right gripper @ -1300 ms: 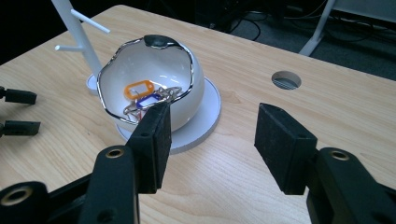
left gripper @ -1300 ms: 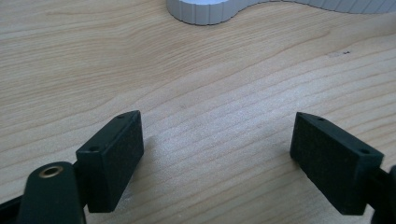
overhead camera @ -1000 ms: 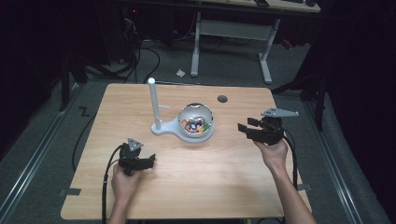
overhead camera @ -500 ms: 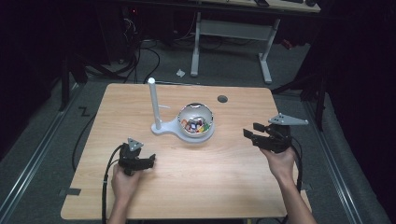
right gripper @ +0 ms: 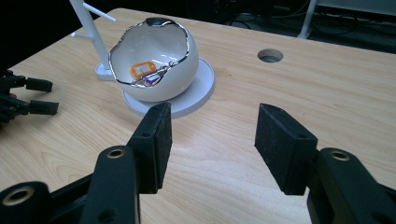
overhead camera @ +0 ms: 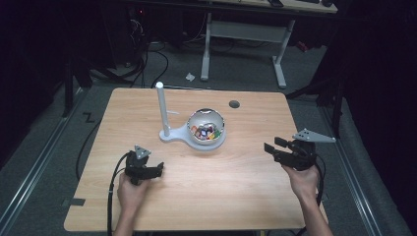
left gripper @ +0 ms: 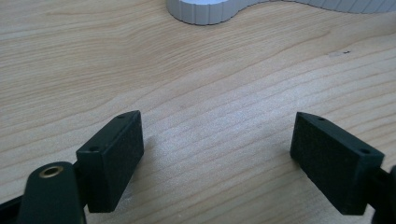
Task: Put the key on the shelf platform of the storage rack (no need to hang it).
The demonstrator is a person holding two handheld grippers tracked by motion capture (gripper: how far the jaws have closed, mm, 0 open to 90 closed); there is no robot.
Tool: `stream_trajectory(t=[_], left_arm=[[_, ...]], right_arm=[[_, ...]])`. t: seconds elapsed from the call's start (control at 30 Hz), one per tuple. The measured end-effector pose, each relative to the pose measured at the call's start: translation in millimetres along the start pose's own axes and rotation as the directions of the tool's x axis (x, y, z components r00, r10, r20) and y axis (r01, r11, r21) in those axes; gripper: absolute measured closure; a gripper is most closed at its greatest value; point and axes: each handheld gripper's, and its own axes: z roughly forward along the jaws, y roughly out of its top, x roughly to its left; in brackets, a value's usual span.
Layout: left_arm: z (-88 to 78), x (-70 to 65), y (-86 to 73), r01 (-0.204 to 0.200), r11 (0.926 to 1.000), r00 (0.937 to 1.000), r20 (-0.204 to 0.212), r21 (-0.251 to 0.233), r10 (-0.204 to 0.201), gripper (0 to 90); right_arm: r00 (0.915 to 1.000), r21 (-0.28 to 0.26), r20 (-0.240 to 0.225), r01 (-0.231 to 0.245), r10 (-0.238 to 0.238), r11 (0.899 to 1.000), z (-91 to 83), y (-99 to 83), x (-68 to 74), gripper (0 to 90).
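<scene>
Over the last second our right gripper (overhead camera: pixel 275 150) has slid back across the wooden table (overhead camera: pixel 236 196), away from the white bowl (overhead camera: pixel 207 129) and toward our own edge, and it now hangs above bare wood with its jaws wide and nothing between them. In the right gripper view the bowl (right gripper: pixel 152 70) sits ahead of the jaws and a little to their left, well apart from the pads, on its round white base (right gripper: pixel 196 93), with small coloured pieces inside. Our left gripper (overhead camera: pixel 152 171) has kept its place near the front edge, low over the wood; its jaws are also wide apart and empty. Ahead of them, the rim of the white base (left gripper: pixel 210 11) shows at the top of the left gripper view. The white post (overhead camera: pixel 162 110) stands upright on that base, beyond the left gripper and to the far side of the bowl from the right one.

We read the retreat as a reset: neither gripper holds anything, the bowl is untouched, and a fresh approach toward it is needed before any grasp
</scene>
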Motion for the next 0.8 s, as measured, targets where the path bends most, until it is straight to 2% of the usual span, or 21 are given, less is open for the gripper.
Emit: stream_trajectory(t=[0.43, 0.67, 0.8], left_arm=[[0.0, 0.1, 0.0, -0.001, 1.0000, 1.0000, 0.000, 0.000, 0.001, 17.7], [-0.3, -0.8, -0.3, 0.013, 0.9999, 0.9999, -0.007, 0.002, -0.013, 17.7], [-0.2, -0.3, -0.3, 0.004, 1.0000, 1.0000, -0.002, 0.001, -0.004, 17.7]], right_arm=[[1.0000, 0.003, -0.003, 0.000, 0.000, 1.000, 2.4, -17.3, 4.7, 43.9], [1.0000, 0.013, -0.006, -0.002, 0.002, 1.000, 8.0, -25.6, 7.6, 43.1], [1.0000, 0.019, -0.004, -0.003, 0.003, 1.000, 11.2, -30.9, 8.6, 42.2]])
